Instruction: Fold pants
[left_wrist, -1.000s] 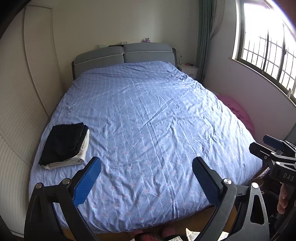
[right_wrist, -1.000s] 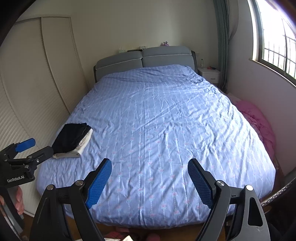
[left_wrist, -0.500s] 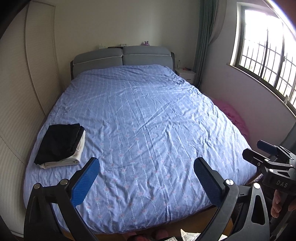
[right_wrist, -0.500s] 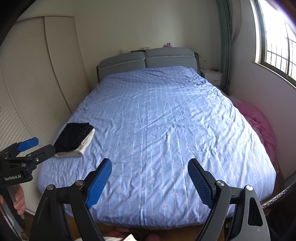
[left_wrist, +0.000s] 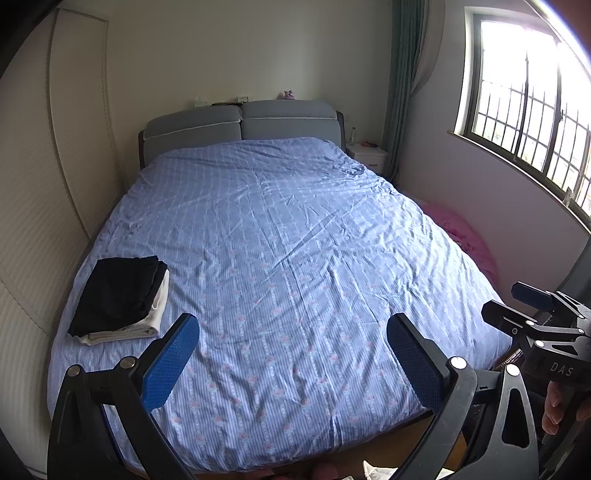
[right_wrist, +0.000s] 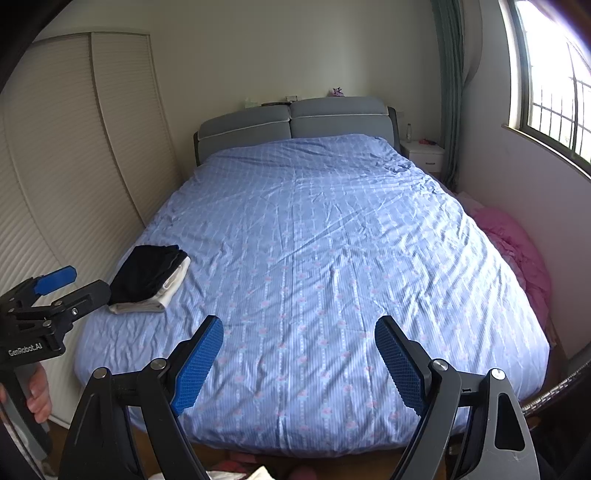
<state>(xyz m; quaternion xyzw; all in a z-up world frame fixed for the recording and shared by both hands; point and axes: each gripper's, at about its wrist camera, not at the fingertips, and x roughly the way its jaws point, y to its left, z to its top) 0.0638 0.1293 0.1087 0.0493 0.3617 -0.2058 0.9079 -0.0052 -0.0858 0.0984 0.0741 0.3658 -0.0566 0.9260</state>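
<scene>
**Folded garments stacked at the bed's left edge; both grippers empty**

Nearest the cameras, the left black two-finger gripper with blue textured pads (left_wrist: 291, 345) is held at the foot of the bed with its jaws spread wide, and nothing is gripped. The right black gripper with blue pads (right_wrist: 298, 349) is likewise held wide open and empty, beside the left one.

Just beyond, the wide bed under its pale blue striped quilt (left_wrist: 295, 258) is seen lying smooth. On its near left edge a black folded pair of pants (left_wrist: 118, 293) is stacked on a cream folded garment (left_wrist: 146, 326); no unfolded clothing is seen on the quilt.

Further off, a crumpled pink fabric heap (right_wrist: 517, 254) is seen on the floor to the bed's right.

The folding of these pants is judged finished. Whether more remain cannot be told.
</scene>
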